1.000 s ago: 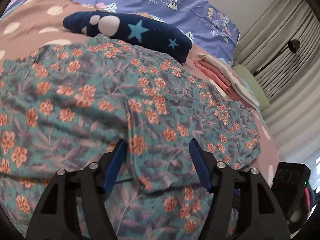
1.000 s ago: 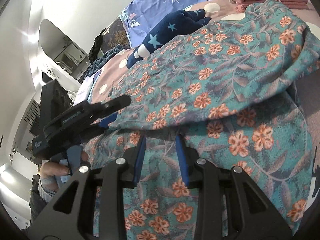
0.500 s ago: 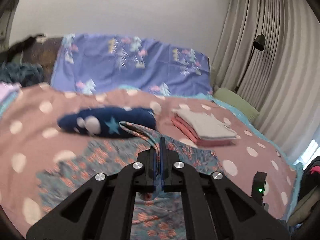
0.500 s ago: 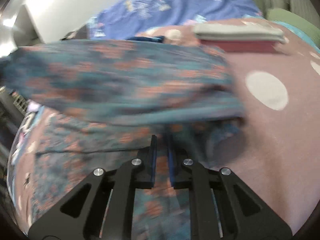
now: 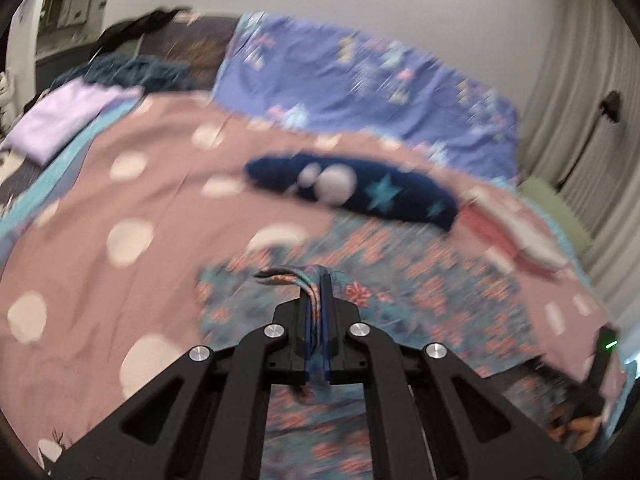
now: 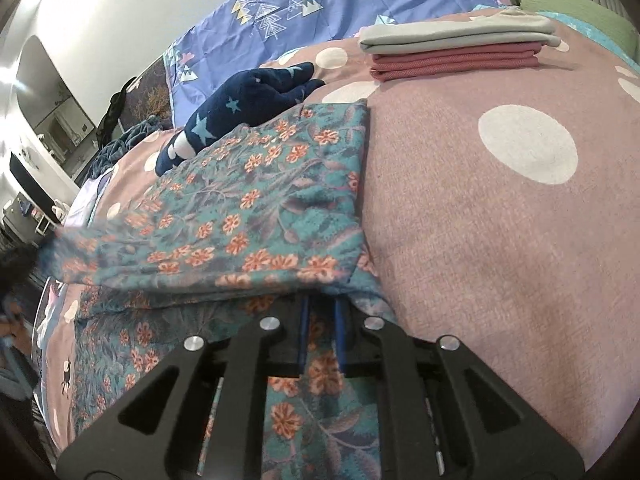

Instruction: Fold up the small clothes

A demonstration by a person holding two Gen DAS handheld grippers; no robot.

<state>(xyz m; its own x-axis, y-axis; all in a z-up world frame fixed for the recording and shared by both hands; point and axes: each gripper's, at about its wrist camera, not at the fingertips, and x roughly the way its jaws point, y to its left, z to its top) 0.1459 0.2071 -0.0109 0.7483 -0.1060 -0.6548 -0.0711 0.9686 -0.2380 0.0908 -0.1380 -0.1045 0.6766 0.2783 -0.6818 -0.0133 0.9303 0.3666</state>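
A teal garment with orange flowers (image 6: pixel 256 204) lies on the pink dotted bedspread (image 6: pixel 500 208). It also shows, blurred, in the left wrist view (image 5: pixel 400 280). My left gripper (image 5: pixel 318 280) is shut on a bunched edge of the garment and holds it lifted above the bed. My right gripper (image 6: pixel 322 308) is shut on another edge of the same garment, low at the bed surface, with a folded-over layer of cloth hiding the fingertips.
A dark blue star-patterned cloth (image 6: pixel 240 100) lies beyond the garment. A stack of folded grey and red clothes (image 6: pixel 452 52) sits at the far right. A purple patterned pillow (image 5: pixel 360 80) and a lilac folded cloth (image 5: pixel 68 120) lie at the bed's head and left.
Both grippers closed on the floral garment's edges and lifted them. The left one rose and swung; the right one carried its edge over, leaving a folded layer on the bed.
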